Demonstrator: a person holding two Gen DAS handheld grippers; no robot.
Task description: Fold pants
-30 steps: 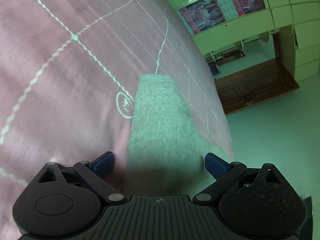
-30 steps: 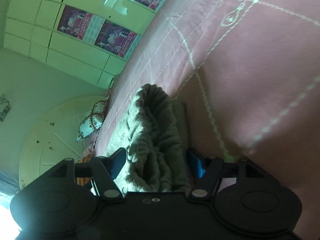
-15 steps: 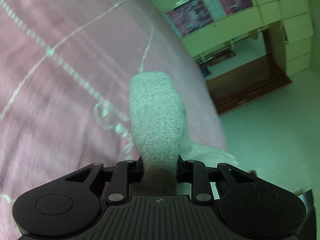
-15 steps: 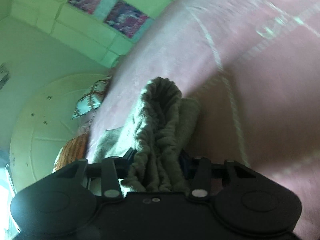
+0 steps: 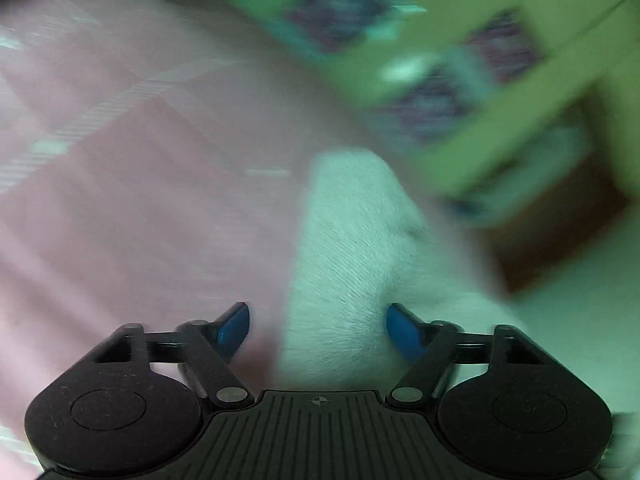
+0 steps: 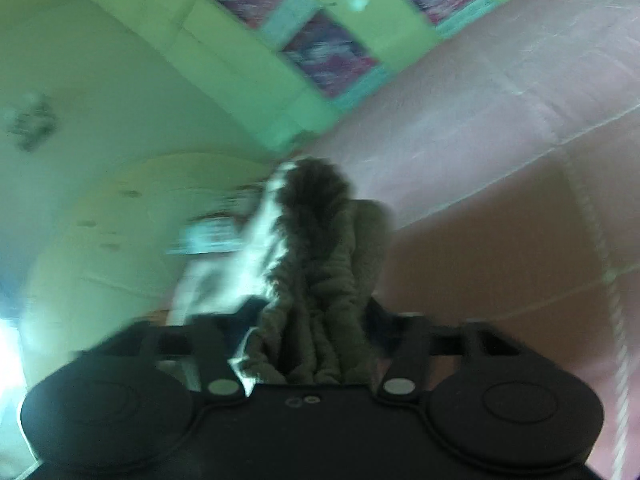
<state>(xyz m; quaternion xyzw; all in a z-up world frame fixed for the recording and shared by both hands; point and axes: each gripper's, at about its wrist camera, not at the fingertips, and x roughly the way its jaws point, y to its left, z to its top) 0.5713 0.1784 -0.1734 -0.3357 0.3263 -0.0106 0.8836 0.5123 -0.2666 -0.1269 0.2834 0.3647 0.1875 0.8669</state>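
Tools first: left tool (image 5: 318, 322) is seen w/ its blue pads (image 5: 236, 322) spread, jaws just opened, pale pants (image 5: 348, 264) fabric lying between them but not pinched. Right tool (image 6: 308, 320) jaws just widened too; bunched pants cloth sits between them (grip can't be told, too blurred). Pants are laid on the pink bed (image 5: 132, 200), green cabinets (image 6: 224, 52) behind.

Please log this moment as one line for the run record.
left tool: jaws just opened, off grey fleece pants | right tool: opening, pants between | pink quilted bedspread beneath
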